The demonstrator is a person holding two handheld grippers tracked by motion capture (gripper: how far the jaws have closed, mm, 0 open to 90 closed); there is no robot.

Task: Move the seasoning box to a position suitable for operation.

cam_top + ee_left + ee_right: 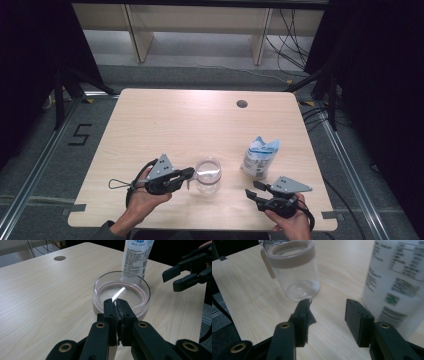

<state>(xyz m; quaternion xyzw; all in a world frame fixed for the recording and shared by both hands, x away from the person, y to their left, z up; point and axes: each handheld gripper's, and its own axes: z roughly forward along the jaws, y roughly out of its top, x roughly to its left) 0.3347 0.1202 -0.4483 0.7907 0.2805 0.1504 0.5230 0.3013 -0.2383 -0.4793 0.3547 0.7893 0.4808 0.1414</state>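
A clear jar (207, 175) with a pinkish-brown collar stands open-mouthed near the table's front edge. My left gripper (191, 173) reaches it from the left, and its jaws are shut on a thin strap (119, 293) that hangs from the jar's rim (121, 277). The strap (267, 265) runs down the jar's (294, 270) side in the right gripper view. A white and blue pouch (260, 157) stands right of the jar. My right gripper (252, 189) sits in front of the pouch, open with nothing between its jaws (328, 302).
The light wooden table (175, 120) has a round cable hole (242, 104) at the back right. The pouch (397, 282) stands close beside the right jaw. Dark floor and black curtains surround the table; pale shelving stands behind it.
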